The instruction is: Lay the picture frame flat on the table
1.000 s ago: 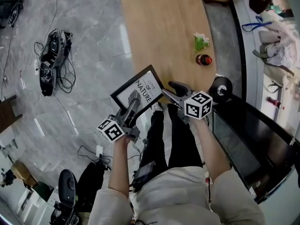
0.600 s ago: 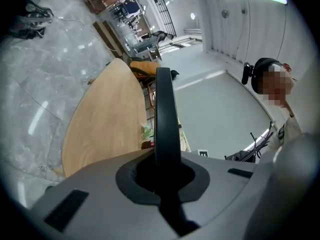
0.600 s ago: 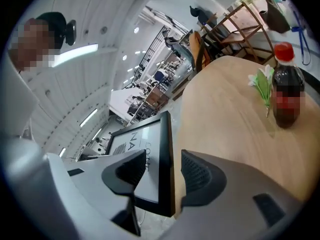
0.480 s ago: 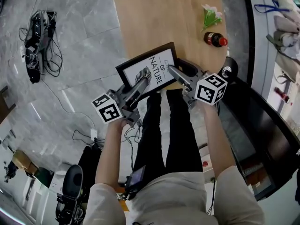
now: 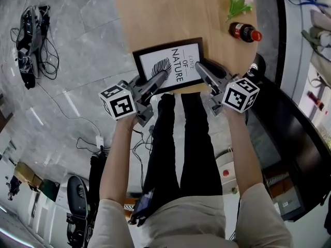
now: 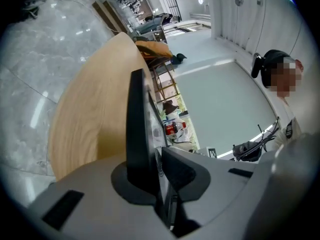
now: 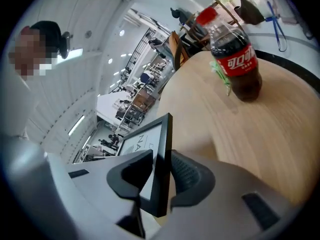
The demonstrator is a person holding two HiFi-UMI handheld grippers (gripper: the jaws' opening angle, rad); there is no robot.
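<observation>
Holding: my left gripper (image 5: 161,77) is clenched on the frame (image 5: 168,63) — its lower left edge is pinched between the pads, and the black moulding runs edge-on along my jaws.
Right gripper (image 5: 200,67): the jaws have just been closing, with the frame's lower right edge between them. The ribbed pad lies against the back and the other pad on the print side, so I am grasping the frame here too.
Frame position: at the near end of the table (image 5: 155,14), print side up, with the lettering readable in the head view.
Frame contact: it casts a shadow on the wood beneath it — I cannot tell whether it rests on the table.
Table: light wood with a rounded near end.
Bottle (image 5: 245,32): dark drink with a red cap and red label, upright on the table beyond the frame on my right, well apart from it.
Flowers (image 5: 238,4): white blooms on green stems, just beyond the bottle.
Arms: both of my forearms reach forward, and each gripper shows its marker cube.
</observation>
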